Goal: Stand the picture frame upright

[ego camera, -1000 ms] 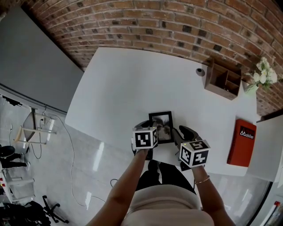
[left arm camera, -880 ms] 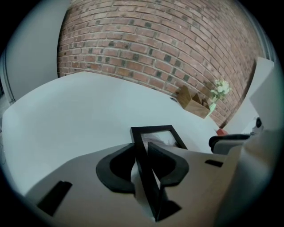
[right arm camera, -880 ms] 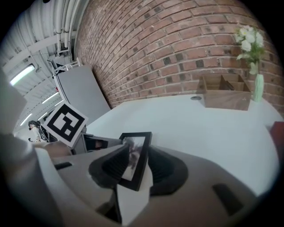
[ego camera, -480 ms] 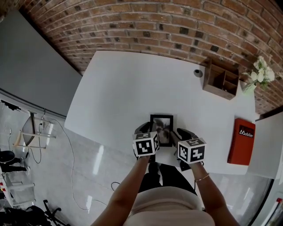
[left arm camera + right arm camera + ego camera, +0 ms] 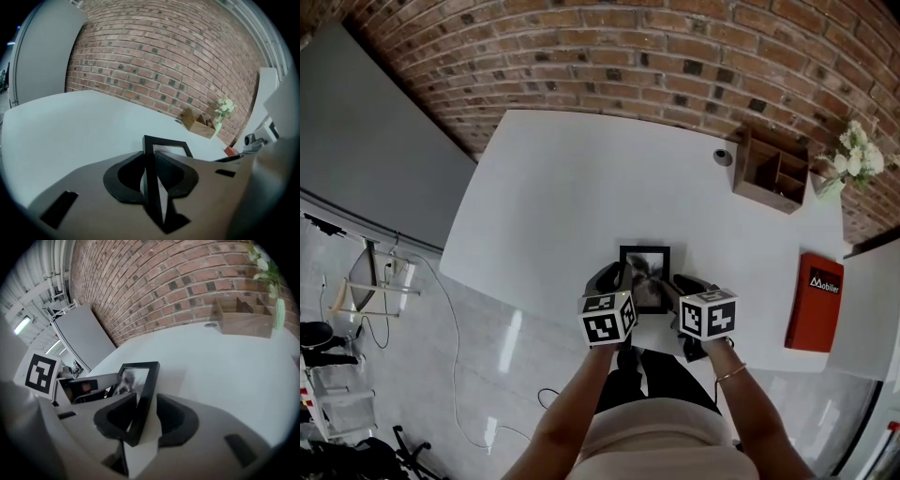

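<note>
A black picture frame (image 5: 645, 272) with a greyish photo sits near the front edge of the white table (image 5: 581, 178), between my two grippers. My left gripper (image 5: 614, 278) is at its left side. In the left gripper view the frame's edge (image 5: 151, 154) stands between the black pads (image 5: 124, 176); the jaws have just been closing and now press on it. My right gripper (image 5: 684, 284) takes the frame's right side. In the right gripper view the frame (image 5: 140, 385) tilts up between its pads (image 5: 176, 420), which grip it.
At the back right stand a wooden organiser (image 5: 773, 169), a vase of white flowers (image 5: 855, 155) and a small round grey object (image 5: 724, 157). A red box (image 5: 814, 300) lies at the right edge. A brick wall runs behind the table, and the floor lies just below its front edge.
The left jaws have narrowed onto the frame's left side. Both marker cubes have shifted a little, the left one nearer to me. The frame stays in about the same spot.
</note>
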`<state>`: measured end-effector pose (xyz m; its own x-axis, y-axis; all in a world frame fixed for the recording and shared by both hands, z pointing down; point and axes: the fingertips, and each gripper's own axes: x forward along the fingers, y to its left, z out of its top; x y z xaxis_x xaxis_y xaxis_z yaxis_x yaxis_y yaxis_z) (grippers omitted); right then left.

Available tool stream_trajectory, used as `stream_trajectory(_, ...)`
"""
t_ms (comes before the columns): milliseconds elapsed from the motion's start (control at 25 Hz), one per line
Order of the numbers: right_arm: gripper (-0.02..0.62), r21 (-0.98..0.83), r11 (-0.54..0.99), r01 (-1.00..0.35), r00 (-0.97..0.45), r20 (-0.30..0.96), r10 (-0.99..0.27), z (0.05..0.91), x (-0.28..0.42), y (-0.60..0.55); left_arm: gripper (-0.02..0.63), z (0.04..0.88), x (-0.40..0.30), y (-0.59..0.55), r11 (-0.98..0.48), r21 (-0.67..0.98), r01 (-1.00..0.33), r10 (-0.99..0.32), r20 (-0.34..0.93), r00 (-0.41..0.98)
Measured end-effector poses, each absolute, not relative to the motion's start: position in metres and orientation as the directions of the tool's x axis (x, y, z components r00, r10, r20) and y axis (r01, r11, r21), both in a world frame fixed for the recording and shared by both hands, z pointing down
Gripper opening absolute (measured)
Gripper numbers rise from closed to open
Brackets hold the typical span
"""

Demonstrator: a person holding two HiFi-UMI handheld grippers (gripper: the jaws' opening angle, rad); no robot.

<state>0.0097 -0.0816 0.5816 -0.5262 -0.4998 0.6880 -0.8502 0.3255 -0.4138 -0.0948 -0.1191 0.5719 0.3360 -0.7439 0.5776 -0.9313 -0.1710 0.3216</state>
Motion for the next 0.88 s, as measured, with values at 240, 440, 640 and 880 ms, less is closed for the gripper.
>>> stream_trajectory(240,0.12,-0.458,0.33,-0.825,-0.565,0.678,-0.47,0.585,0.001,-0.083,0.064,0.568,-0.099,-0.119,-0.17,0.363,-0.916,-0.764,0.539,0.355)
stream_trajectory(440,0.12,-0.492,0.333,-0.804,-0.594,0.664,-0.454,0.587,-0.003,-0.084,0.064,0.568,-0.104,-0.118,-0.172,0.391,-0.904,-0.77,0.52,0.371)
stream_trajectory(640,0.12,-0.587,0.357,-0.727,-0.686,0.602,-0.408,0.586,-0.01,-0.079,0.064,0.569,-0.104,-0.119,-0.18,0.427,-0.886,-0.765,0.506,0.399)
stream_trajectory(880,0.118,-0.561,0.388,-0.732,-0.682,0.607,-0.408,0.583,-0.007,-0.081,0.064,0.567,-0.1,-0.119,-0.192,0.403,-0.895,-0.762,0.513,0.395)
